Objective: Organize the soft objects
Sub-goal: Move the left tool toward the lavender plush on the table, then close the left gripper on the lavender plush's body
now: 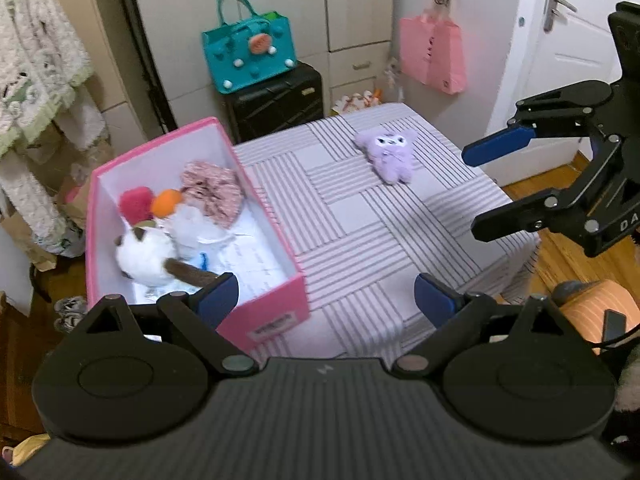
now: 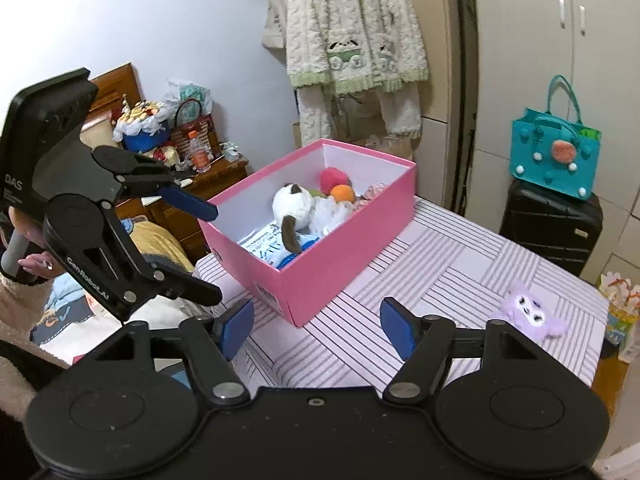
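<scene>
From your left wrist camera, your left gripper [image 1: 326,294] hangs wide apart and empty above the striped table [image 1: 360,220]. The pink box [image 1: 280,300] sits at its left edge, holding a white plush dog [image 1: 146,256]. The purple plush [image 1: 388,152] lies near the far right corner, just beside your right gripper [image 1: 480,196], also spread.

From your right wrist camera, your right gripper [image 2: 316,328] gapes empty; the purple plush [image 2: 532,312] lies at the table's right edge, apart from the pink box [image 2: 332,264].

Ahead of the grippers stands a table under a striped cloth [image 1: 360,216]. Beyond it, pale cabinets [image 1: 280,8] line the wall, with a black suitcase [image 1: 276,100] carrying a teal bag [image 1: 250,54]. Right, a white door [image 1: 576,52]; below, wooden floor [image 1: 560,256].
</scene>
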Demonstrator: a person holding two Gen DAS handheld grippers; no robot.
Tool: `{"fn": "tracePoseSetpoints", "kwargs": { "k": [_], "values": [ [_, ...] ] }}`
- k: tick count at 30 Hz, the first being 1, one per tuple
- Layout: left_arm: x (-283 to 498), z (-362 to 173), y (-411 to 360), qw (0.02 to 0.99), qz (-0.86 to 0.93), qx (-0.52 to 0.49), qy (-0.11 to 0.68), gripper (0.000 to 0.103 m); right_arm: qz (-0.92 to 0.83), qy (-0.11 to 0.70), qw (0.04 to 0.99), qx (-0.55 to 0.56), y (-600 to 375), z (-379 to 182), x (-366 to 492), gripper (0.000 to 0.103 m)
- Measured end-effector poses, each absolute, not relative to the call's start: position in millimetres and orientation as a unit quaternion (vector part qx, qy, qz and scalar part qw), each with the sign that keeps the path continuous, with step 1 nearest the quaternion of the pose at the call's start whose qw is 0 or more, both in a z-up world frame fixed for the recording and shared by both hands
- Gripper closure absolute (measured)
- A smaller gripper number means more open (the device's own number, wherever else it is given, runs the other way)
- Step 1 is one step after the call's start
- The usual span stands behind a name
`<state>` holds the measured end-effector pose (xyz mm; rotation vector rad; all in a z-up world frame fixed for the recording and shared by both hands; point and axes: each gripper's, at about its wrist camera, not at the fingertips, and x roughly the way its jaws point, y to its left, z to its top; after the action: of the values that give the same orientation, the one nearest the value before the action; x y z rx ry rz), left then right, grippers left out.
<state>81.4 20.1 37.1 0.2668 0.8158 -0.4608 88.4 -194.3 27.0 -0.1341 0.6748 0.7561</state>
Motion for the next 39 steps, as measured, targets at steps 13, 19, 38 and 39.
{"fn": "tracePoseSetpoints", "kwargs": {
  "k": [13,19,38,39],
  "values": [
    [99.3,0.8,-44.5,0.853,-0.265,0.144,0.427,0.007,0.312,0.347,0.884,-0.039,-236.2,-23.8,89.7,0.022],
    [117.9,-3.1,-61.2,0.853,-0.281,0.13,0.421,0.007,0.284,0.336,0.896,-0.058,-255.9,-28.5,108.2,0.021],
    [199.2,-46.1,-105.5,0.887,-0.287,-0.028,0.361,0.009,0.199,0.244,0.948,-0.049,-290.9,-105.4,205.0,0.014],
    [203.8,-49.2,-108.3,0.888,-0.284,-0.035,0.359,0.009,0.192,0.251,0.947,-0.053,-290.0,-108.7,207.4,0.013]
  ]
}}
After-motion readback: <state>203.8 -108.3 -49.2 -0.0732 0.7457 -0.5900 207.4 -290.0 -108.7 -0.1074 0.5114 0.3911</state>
